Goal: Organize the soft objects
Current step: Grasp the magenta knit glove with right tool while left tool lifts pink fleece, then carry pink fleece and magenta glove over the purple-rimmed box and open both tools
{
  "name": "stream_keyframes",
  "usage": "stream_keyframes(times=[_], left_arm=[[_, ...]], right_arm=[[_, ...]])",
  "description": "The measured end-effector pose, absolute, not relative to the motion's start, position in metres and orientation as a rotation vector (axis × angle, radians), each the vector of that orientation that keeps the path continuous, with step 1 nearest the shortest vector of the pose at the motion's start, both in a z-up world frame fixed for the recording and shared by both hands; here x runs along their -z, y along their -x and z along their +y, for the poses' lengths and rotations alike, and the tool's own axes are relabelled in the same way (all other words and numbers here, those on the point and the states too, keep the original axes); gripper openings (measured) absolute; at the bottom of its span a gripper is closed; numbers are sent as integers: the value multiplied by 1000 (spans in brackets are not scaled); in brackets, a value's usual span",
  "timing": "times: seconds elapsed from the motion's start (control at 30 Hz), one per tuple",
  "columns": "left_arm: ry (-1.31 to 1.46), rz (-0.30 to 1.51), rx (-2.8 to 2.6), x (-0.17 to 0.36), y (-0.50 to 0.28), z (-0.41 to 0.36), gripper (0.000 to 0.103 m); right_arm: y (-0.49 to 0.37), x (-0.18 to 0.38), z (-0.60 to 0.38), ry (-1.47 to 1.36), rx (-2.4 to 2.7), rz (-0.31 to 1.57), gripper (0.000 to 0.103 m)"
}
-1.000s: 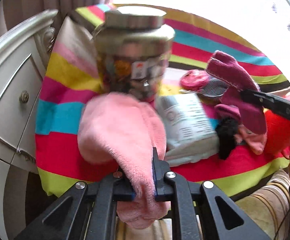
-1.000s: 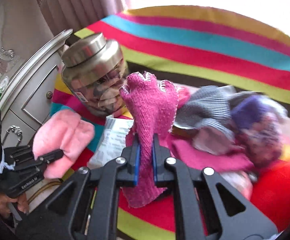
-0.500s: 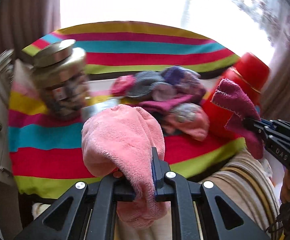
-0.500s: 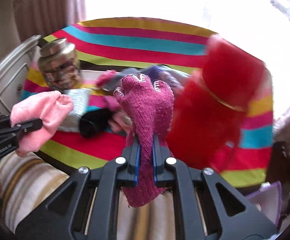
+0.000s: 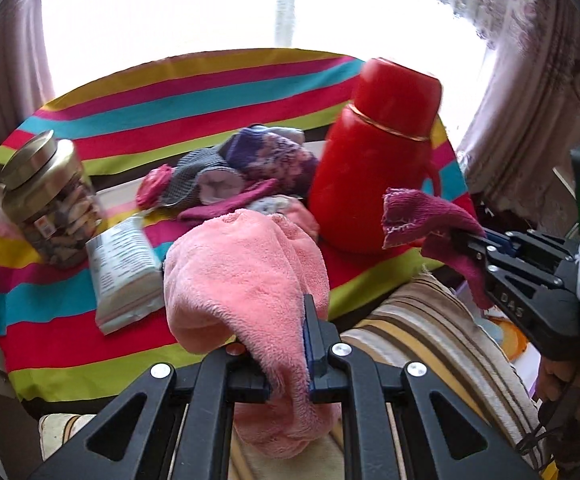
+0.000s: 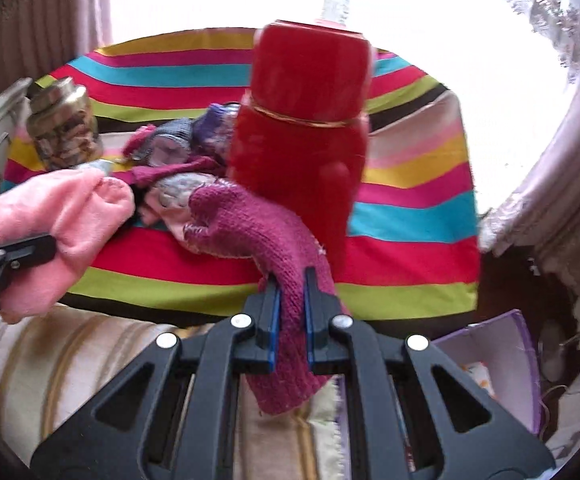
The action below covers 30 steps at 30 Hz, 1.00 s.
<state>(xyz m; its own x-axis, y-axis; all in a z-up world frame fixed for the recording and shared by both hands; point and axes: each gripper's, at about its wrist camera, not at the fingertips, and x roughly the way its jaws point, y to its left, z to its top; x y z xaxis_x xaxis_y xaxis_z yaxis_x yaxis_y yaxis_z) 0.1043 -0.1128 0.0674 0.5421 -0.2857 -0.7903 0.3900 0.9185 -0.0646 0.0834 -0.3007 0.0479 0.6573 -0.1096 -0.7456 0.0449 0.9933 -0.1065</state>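
My left gripper (image 5: 290, 344) is shut on a fluffy pink cloth (image 5: 241, 276), held above the front edge of the striped table; the cloth also shows in the right wrist view (image 6: 53, 220). My right gripper (image 6: 290, 300) is shut on a magenta knitted glove (image 6: 257, 232) that droops to the left; the glove also shows in the left wrist view (image 5: 422, 216). A pile of socks and soft items (image 5: 241, 172) lies at the table's middle, behind the pink cloth.
A striped tablecloth (image 5: 149, 108) covers the table. A red thermos (image 6: 302, 120) stands right of the pile. A gold-lidded jar (image 5: 45, 196) and a white packet (image 5: 123, 268) are at left. A striped cushion (image 5: 422, 344) lies below. A purple-rimmed box (image 6: 486, 356) sits lower right.
Both grippers pulled back and swung right, away from the jar and pile, each still holding its item. The glove has flopped over from upright. The thermos now fills the right view.
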Motion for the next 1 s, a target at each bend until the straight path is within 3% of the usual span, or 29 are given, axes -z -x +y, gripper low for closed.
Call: stream_keyframes(times=[1.0], left_arm=[[-379,979,811,-47,-55,-317,12]], right_arm=[[16,-6,-475,10,530,953,12]])
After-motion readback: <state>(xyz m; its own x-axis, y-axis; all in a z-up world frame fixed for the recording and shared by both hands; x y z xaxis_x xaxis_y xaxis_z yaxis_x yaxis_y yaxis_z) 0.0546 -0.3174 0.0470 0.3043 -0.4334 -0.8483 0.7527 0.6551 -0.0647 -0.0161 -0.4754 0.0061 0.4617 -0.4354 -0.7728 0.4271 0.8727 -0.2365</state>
